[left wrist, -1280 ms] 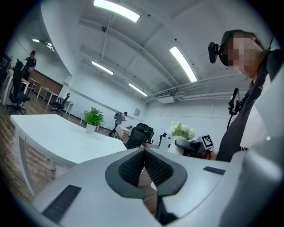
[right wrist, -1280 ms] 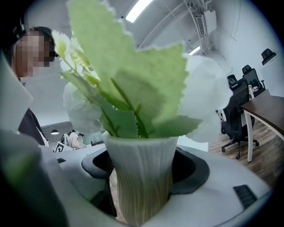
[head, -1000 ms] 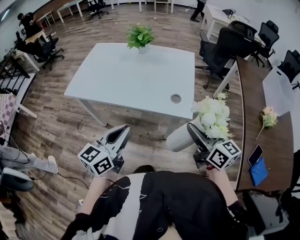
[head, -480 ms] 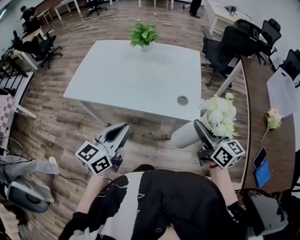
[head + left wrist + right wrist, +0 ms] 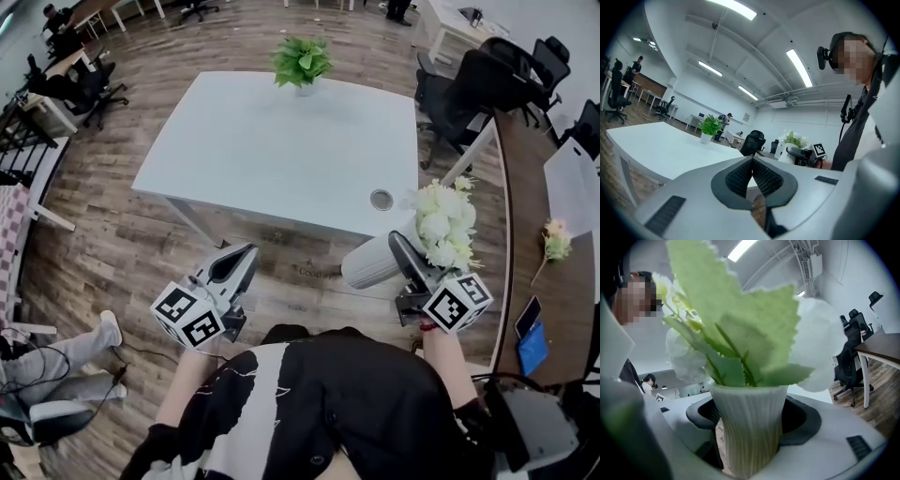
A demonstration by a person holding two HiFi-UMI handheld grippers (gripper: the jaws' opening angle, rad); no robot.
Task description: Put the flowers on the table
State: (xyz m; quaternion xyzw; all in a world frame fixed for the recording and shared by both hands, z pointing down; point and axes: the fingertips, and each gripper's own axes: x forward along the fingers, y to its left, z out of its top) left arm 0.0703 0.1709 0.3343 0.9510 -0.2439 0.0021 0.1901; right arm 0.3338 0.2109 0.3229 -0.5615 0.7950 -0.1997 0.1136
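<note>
White flowers (image 5: 445,225) with green leaves stand in a ribbed white vase (image 5: 370,264). My right gripper (image 5: 400,248) is shut on that vase and holds it in the air, just off the near right corner of the white table (image 5: 272,150). In the right gripper view the vase (image 5: 750,427) sits clamped between both pads (image 5: 705,416), and leaves (image 5: 740,333) fill the frame. My left gripper (image 5: 242,258) hangs in front of the table's near edge, shut on nothing; its pads (image 5: 740,176) meet in the left gripper view.
A green potted plant (image 5: 302,61) stands at the table's far edge, and a round cable hole (image 5: 382,199) lies near its right corner. A brown desk (image 5: 525,216) on the right carries a loose pink flower (image 5: 556,246). Black office chairs (image 5: 478,84) stand behind. A person's legs (image 5: 56,366) are at the left.
The right gripper and the vase have drifted slightly right and up in the head view, still shut on it. The left gripper has barely moved. The legs at the left shifted.
</note>
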